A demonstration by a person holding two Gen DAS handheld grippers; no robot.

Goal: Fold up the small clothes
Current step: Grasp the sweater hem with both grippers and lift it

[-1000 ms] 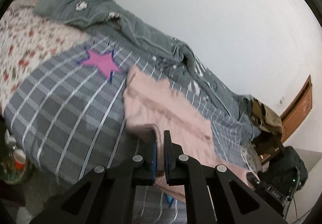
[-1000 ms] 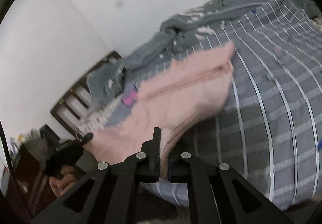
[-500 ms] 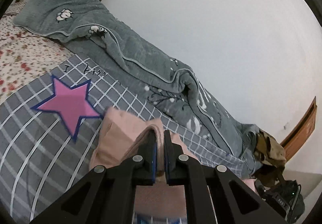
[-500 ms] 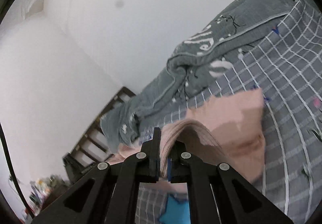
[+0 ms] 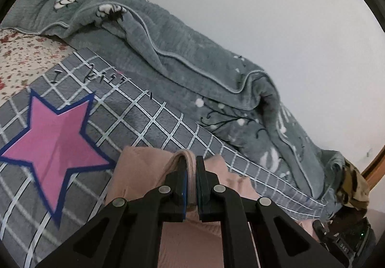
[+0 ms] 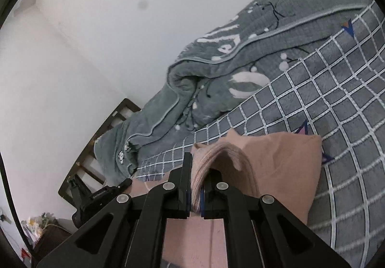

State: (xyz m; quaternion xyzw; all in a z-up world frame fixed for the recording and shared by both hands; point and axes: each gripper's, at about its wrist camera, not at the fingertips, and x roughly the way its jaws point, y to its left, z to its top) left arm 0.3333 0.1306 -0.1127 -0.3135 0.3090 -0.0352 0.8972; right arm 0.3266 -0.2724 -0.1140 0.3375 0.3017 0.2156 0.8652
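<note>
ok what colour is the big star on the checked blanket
Pink with a dark blue border, on the grey white-checked blanket; the star shows best in the left wrist view.

soft, even, perhaps daylight; strong fisheye bending and dark corners, slight blur at edges

You have a soft, matt pink knit garment [image 5: 142, 171], ribbed at its hem. The checked blanket [image 5: 154, 121] looks fuzzy, the grey-green quilt [image 5: 187, 68] plush. Your grippers [image 5: 191, 171] are matt black plastic with shiny metal pins. The far headboard [image 6: 96, 147] is dark wood.
</note>
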